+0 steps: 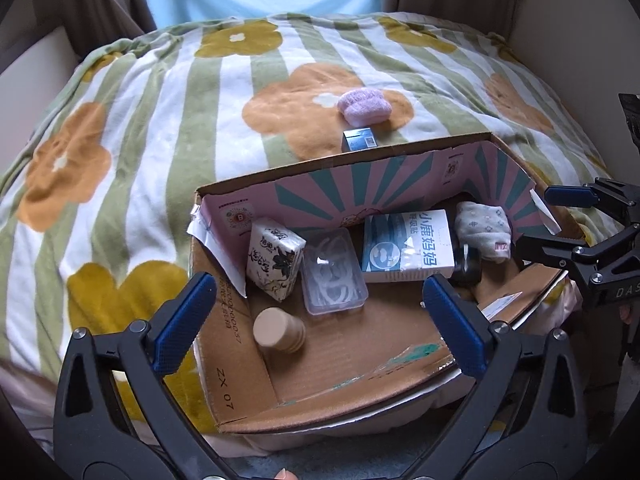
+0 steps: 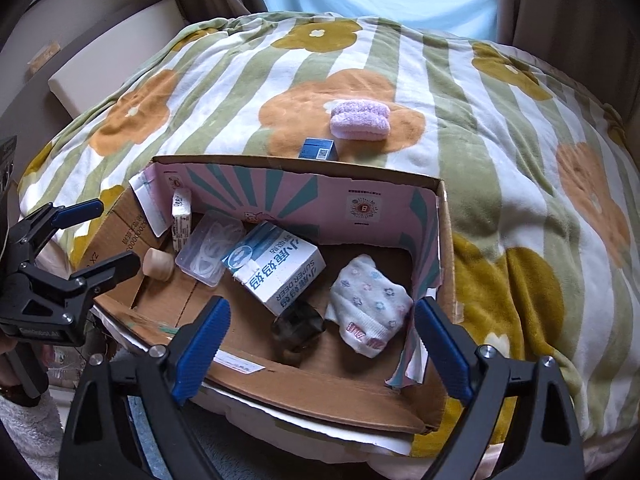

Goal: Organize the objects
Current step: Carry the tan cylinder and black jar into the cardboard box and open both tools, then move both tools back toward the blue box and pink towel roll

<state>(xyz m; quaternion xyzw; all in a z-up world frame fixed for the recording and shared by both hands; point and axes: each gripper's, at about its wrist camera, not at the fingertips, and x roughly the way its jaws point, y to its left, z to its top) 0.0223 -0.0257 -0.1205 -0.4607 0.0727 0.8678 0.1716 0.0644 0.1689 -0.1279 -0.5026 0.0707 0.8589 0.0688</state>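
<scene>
— Looking into the cardboard box point(image 1: 240, 384), most of it's packed already: tissue pack point(image 1: 274, 258), clear case point(image 1: 334, 272), blue-and-white carton point(image 1: 408, 246), wooden spool point(image 1: 276, 330), patterned sock point(image 1: 486, 232).

— What's left?

— Beyond the box's far wall, ahead of both tools, a small blue box point(image 2: 319, 149) and a purple sock roll point(image 2: 360, 119) lie on the blanket point(image 2: 500, 128).

— And the tools?

— Left tool point(image 1: 320, 320) and right tool point(image 2: 320, 348) hover at the near edge, fingers apart, holding nothing.

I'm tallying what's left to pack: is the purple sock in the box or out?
Out. The purple sock lies on the blanket beyond the box's far wall, beside a small blue carton.
</scene>
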